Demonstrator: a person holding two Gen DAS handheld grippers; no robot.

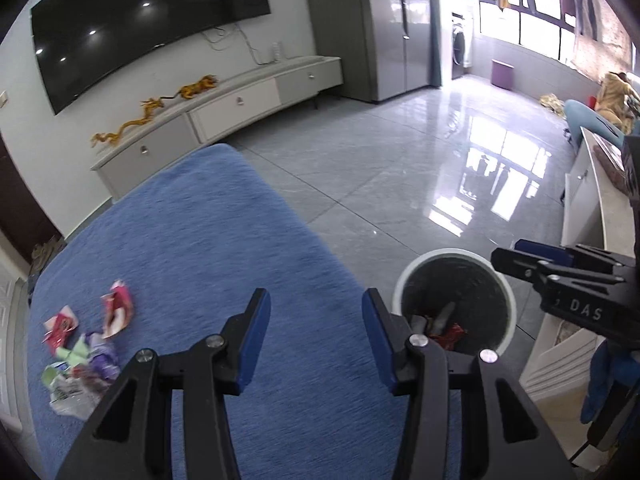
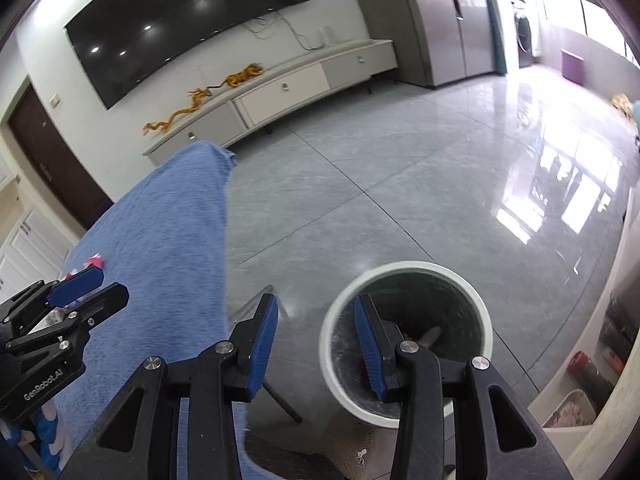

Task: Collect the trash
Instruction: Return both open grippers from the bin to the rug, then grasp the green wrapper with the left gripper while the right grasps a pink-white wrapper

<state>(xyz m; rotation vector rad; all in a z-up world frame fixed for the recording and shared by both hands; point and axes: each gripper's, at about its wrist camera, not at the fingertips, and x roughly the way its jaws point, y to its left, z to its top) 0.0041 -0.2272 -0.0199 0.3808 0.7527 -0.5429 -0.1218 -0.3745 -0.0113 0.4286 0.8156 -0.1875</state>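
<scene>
Several crumpled wrappers (image 1: 82, 354), red, purple, green and white, lie in a pile on the blue cloth-covered table (image 1: 200, 240) at the left. My left gripper (image 1: 316, 312) is open and empty above the cloth, right of the pile. A white round bin (image 1: 454, 300) stands on the floor beside the table with a red wrapper (image 1: 450, 336) and grey pieces inside. My right gripper (image 2: 316, 320) is open and empty, just above the bin's (image 2: 408, 340) left rim. It also shows in the left wrist view (image 1: 516, 258). The left gripper also shows in the right wrist view (image 2: 84, 284).
A glossy grey tile floor (image 1: 400, 184) stretches ahead. A low white TV cabinet (image 1: 224, 116) with golden dragon figures (image 1: 132, 124) stands under a wall-mounted TV (image 1: 140, 20). A white cabinet (image 1: 580, 200) stands at the right. A black table leg (image 2: 280, 396) stands next to the bin.
</scene>
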